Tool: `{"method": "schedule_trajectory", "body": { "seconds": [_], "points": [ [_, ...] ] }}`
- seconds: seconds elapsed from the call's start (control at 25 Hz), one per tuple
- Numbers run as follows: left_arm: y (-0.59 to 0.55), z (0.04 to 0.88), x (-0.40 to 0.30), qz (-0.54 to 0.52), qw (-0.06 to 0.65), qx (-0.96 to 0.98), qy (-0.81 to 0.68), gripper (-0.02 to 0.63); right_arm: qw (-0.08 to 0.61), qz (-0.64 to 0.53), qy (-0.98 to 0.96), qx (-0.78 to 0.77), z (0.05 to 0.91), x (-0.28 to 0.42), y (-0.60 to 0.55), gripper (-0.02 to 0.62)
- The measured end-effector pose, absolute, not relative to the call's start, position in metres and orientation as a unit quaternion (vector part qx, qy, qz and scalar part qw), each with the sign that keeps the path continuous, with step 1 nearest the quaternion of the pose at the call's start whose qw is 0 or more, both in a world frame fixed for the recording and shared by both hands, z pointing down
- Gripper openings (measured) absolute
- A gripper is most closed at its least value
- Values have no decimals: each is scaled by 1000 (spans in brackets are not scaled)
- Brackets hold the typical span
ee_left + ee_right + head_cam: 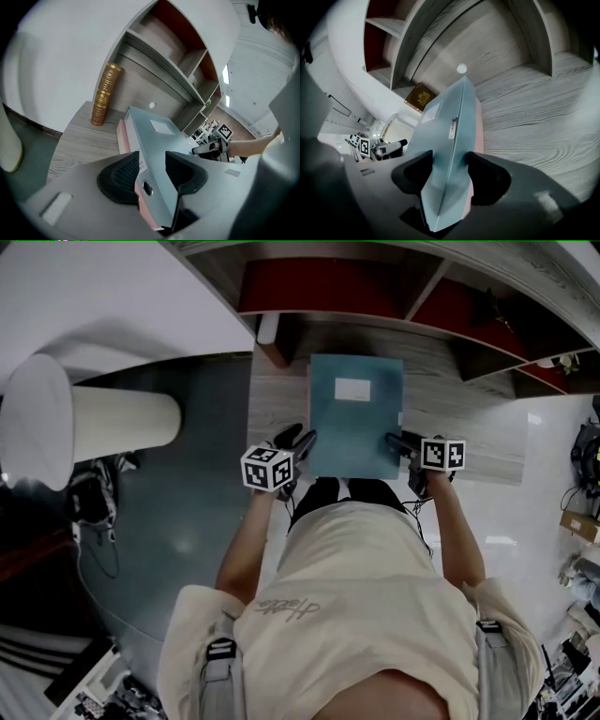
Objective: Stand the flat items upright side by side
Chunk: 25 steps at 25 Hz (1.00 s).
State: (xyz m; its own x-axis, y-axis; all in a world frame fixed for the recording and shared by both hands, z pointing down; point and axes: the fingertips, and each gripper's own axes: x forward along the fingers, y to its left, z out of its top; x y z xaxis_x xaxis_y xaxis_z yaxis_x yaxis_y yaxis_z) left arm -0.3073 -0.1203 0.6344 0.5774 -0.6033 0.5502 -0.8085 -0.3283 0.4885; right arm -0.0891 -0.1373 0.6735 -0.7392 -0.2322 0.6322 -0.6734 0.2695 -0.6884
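**Item 1. Blue-grey binder** (356,427) (154,140) (440,136). It lay flat, not upright, over the near middle of the wood-grain tabletop (277,399) (79,136) (534,117). The cover faced up and bore a pale rectangular label towards its far end. A ring hole showed on the spine at the left edge. Whether its underside rested on the surface could not be told.

**Item 2. Pink folder** (123,136) (478,122). It sat directly beneath the binder, touching it, with only its edges showing along the binder's left and right sides.

**Item 3. Left gripper** (298,442) (152,164). It was at the near left corner of the stack. The jaws were partly apart and closed on the binder's spine edge, one pad against the spine and the other on the cover. The pink edge lay between them too.

**Item 4. Right gripper** (398,442) (449,161). It was at the near right corner. The jaws stood wide and clasped the binder's right edge, with a pad on either face. The pink folder lay against the pad on the underside.

**Item 5. Gold-brown book** (105,93) (421,97). It stood upright at the far left of the tabletop against the back panel, well apart from the stack.

**Item 6. Shelf unit** (319,287). It ran along the far side and had red-backed compartments.

**Item 7. White knob** (152,105) (461,69). It showed on the back panel, just beyond the binder's far edge.
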Motion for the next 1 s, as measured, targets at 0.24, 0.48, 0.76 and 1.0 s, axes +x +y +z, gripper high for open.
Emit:
{"method": "schedule_trajectory", "body": {
  "seconds": [0.24,0.48,0.76,1.0],
  "points": [
    [-111,649,-322,119,410,789,-443,221,239,505,-778,287,673,-104,-137,238],
    [-98,667,-324,93,462,787,-397,257,265,489,-790,259,673,-122,-135,238],
    [-91,688,-325,21,544,767,-339,336,270,482,-795,252,673,-125,-134,239],
    [-92,695,-314,-18,574,758,-310,339,265,477,-798,258,673,-127,-131,239]
  ]
}}
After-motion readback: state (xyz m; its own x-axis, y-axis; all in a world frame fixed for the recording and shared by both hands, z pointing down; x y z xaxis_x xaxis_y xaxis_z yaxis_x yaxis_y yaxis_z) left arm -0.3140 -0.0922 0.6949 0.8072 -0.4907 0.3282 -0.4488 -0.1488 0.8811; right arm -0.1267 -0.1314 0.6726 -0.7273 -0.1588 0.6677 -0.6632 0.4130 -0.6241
